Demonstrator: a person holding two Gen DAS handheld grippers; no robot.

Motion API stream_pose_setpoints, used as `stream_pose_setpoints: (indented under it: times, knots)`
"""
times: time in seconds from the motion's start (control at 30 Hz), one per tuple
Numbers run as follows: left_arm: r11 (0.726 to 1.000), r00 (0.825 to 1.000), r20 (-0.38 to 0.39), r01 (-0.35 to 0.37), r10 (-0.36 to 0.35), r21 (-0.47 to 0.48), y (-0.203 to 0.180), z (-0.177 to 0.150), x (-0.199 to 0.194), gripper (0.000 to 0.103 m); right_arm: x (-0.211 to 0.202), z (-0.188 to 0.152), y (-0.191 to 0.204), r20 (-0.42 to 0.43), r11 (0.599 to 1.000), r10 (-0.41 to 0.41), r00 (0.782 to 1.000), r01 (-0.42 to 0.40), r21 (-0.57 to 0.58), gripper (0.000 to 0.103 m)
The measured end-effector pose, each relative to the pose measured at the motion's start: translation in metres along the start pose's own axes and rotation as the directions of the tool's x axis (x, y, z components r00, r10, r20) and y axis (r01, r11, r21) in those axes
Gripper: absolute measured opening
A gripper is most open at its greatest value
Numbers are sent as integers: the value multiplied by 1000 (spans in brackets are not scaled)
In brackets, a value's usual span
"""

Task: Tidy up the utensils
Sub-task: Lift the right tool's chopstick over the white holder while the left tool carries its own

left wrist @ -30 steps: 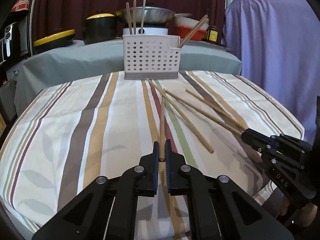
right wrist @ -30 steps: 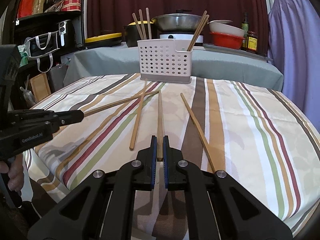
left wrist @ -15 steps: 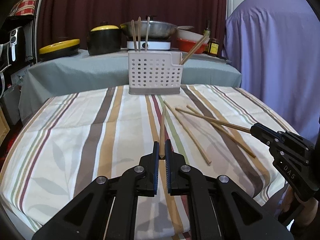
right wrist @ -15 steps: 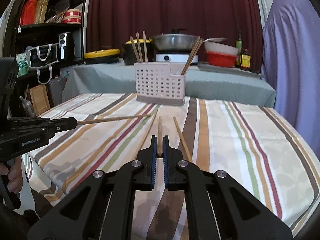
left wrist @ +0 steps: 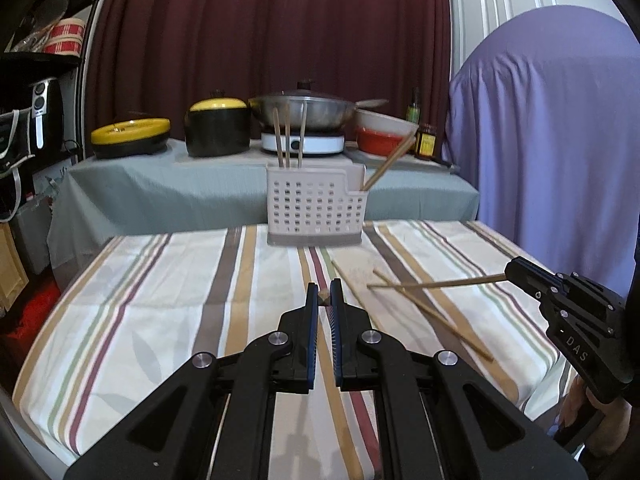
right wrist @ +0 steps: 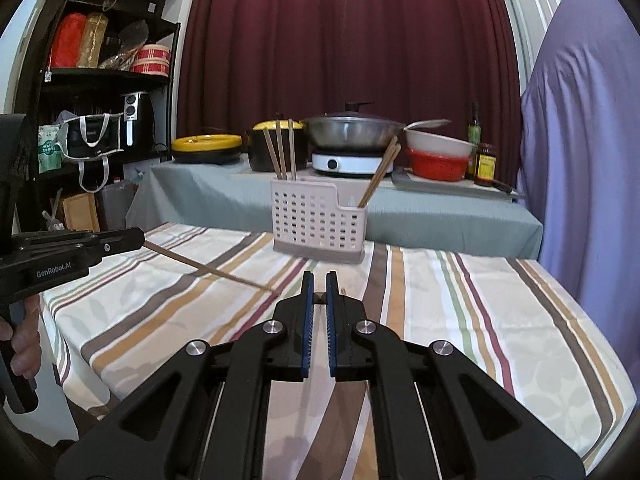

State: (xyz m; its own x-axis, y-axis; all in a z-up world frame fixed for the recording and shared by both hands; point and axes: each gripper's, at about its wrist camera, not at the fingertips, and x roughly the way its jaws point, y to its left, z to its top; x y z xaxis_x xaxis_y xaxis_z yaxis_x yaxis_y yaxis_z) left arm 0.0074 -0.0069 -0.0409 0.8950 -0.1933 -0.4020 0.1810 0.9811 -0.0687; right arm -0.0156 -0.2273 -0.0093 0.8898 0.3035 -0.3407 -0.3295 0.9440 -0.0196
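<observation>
The left gripper is clamped on one chopstick, held clear above the striped bench; from its own camera only the stick's end shows between the fingers. The right gripper likewise grips a second chopstick, which juts out over the cloth. Two more chopsticks lie loose on the bench, crossing near its right side. The white perforated holder stands at the far edge, with three sticks upright in its taller section and others leaning out of the lower section.
</observation>
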Motion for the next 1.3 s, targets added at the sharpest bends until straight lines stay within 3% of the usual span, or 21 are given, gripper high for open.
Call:
stream_pose_setpoints:
  times: [0.73,1.3]
  knots:
    - [998,983,178,-40,48,-47,24,68,-44,7,-5,71,-7,110,1000,19,994,-18,-13,6]
    - [994,954,284,-78,98,-81,35,123,-28,7,23,138,-16,152,999,29,988,-23,-41,6]
